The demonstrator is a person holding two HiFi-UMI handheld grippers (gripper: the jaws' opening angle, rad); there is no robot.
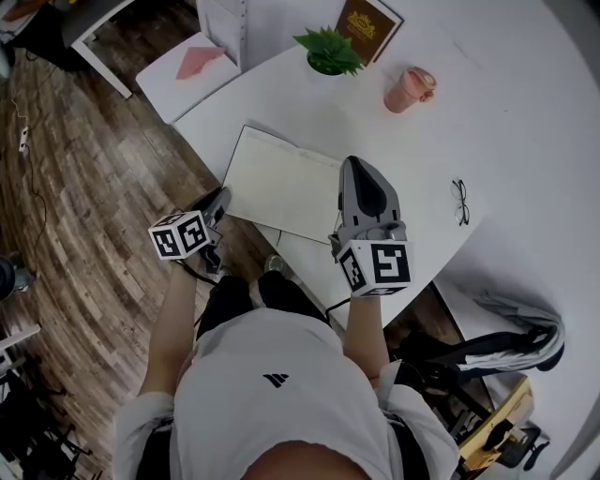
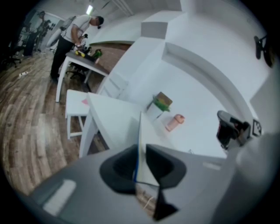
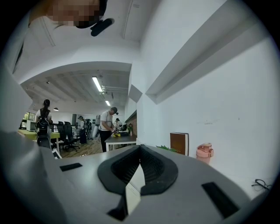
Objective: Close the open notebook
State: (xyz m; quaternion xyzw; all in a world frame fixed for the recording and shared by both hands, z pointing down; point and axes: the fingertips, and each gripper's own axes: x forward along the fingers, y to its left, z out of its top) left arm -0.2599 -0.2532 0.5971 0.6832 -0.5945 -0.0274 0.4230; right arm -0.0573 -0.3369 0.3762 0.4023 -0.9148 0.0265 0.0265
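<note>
The open notebook point(image 1: 281, 183) lies flat on the white table point(image 1: 487, 122), its blank pages facing up. My left gripper point(image 1: 223, 199) is at the notebook's near left edge. In the left gripper view a thin white sheet with a blue edge, the notebook's edge point(image 2: 145, 173), runs between the jaws, and my left gripper point(image 2: 141, 151) is shut on it. My right gripper point(image 1: 354, 167) hovers over the notebook's right side and points level across the table. In the right gripper view the tips of my right gripper point(image 3: 139, 148) meet with nothing between them.
Behind the notebook stand a potted plant point(image 1: 328, 52), a brown book point(image 1: 367, 28) and a pink cup point(image 1: 410, 89). Glasses point(image 1: 460, 202) lie to the right. A white stool point(image 1: 187, 66) stands beyond the table's left edge, over wooden floor. People work at desks far off.
</note>
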